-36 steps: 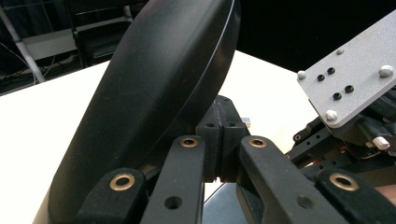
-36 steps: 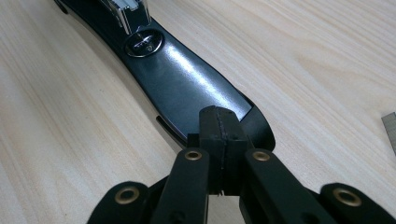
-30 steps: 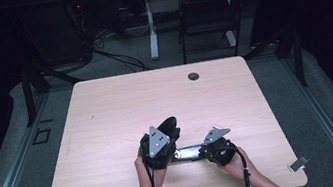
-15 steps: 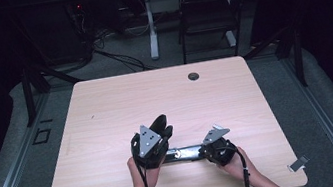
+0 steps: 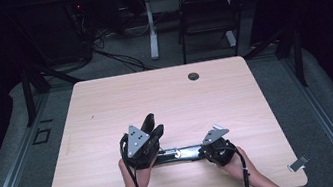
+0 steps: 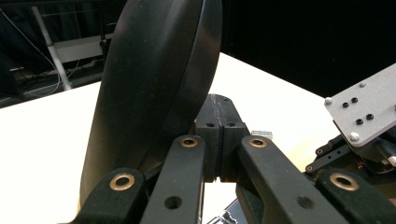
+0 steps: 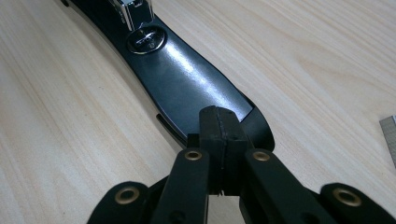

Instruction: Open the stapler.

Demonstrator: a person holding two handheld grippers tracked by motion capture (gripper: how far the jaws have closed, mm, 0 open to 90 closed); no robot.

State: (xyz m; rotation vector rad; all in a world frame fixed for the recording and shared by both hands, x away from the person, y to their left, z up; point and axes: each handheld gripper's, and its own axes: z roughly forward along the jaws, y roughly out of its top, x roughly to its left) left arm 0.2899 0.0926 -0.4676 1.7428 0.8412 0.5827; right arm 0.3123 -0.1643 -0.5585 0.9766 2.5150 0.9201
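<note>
A black stapler lies near the table's front edge, swung open. Its flat base [image 5: 184, 152] with a metal staple rail [image 7: 135, 9] rests on the wood, and its curved top cover [image 5: 148, 123] stands raised. My left gripper [image 5: 158, 133] is shut, pads together, with the cover [image 6: 154, 93] leaning against its left finger. My right gripper [image 5: 204, 150] is also shut, and its tips [image 7: 218, 123] rest on the rear end of the base [image 7: 187, 88]. Whether it presses down I cannot tell. The right gripper's grey plate [image 6: 364, 112] is at the right of the left gripper view.
The light wooden table [image 5: 106, 108] has a round cable hole [image 5: 193, 76] at its far edge. A small strip of staples [image 7: 390, 135] lies on the wood beside the stapler's rear. A chair [image 5: 207, 11] and a desk leg stand beyond the table.
My left gripper has moved left and slightly up, and the stapler's raised cover has swung with it. The right gripper and the base have stayed put.
</note>
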